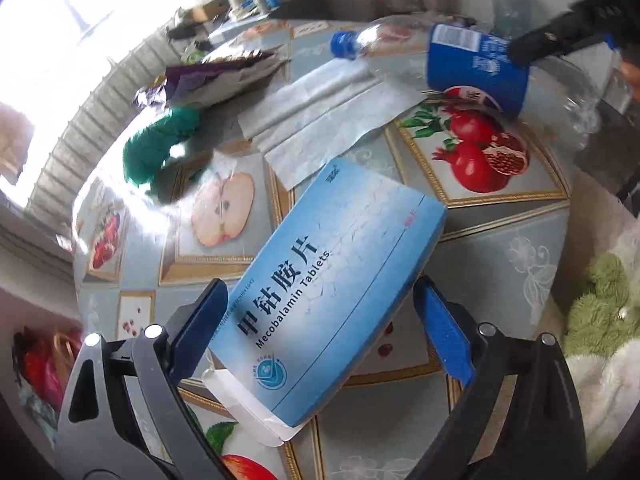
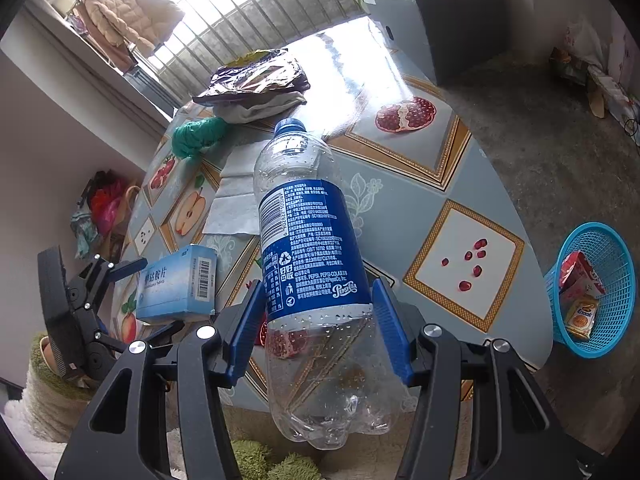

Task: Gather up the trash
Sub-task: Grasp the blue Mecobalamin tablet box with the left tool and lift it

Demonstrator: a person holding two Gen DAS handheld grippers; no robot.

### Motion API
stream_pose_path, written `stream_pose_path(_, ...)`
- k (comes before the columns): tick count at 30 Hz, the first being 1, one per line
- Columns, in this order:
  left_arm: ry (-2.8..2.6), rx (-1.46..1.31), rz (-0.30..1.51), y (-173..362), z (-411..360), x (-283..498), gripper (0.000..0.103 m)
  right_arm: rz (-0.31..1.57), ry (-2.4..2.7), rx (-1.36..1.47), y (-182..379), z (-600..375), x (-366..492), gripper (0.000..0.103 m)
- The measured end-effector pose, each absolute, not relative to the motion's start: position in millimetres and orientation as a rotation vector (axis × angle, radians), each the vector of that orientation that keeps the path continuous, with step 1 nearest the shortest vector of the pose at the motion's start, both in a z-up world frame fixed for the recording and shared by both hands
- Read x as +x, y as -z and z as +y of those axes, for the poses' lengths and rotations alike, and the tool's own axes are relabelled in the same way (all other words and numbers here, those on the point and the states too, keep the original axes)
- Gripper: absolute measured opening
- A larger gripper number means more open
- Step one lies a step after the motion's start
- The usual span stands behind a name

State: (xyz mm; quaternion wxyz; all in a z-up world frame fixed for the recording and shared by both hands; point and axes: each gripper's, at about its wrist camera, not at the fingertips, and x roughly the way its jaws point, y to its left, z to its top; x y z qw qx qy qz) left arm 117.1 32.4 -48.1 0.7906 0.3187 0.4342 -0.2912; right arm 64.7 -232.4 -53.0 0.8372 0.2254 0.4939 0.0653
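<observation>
One clear ribbed plastic bottle [image 2: 316, 264]; flat cardboard box [image 1: 336, 276].

The desk [image 1: 500, 248] is viewed steeply downward, close up, from each hand-held gripper; the tablet box [image 1: 332, 280] is shared.

Fruit-print table [image 2: 400, 216]: tissue sheet [image 1: 320, 120] at centre; green bag [image 1: 152, 152] and foil packet [image 1: 216, 76] beyond tissue; tablet box [image 1: 332, 280] near tissue's front edge.

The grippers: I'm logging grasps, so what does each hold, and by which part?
Right gripper clamps the empty bottle at the lower edge of its blue label. Left gripper is open around the tablet box, gripping nothing.
</observation>
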Motion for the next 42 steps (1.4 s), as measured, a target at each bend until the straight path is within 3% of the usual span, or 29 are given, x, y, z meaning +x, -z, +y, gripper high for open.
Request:
stream_pose_path(17, 0.471, -0.299, 1.322, 37, 52, 178, 0.09, 1.009, -0.076, 0.57, 58, -259, 56, 0.053)
stream_pose_path(26, 0.547, -0.298, 1.341, 45, 37, 148, 0.09, 1.014, -0.062, 0.638, 60, -272, 45, 0.053)
stream_pose_path(42, 0.52, 0.007, 1.138, 24, 14, 132, 0.09, 1.103, -0.096, 0.564, 60, -263, 57, 0.06)
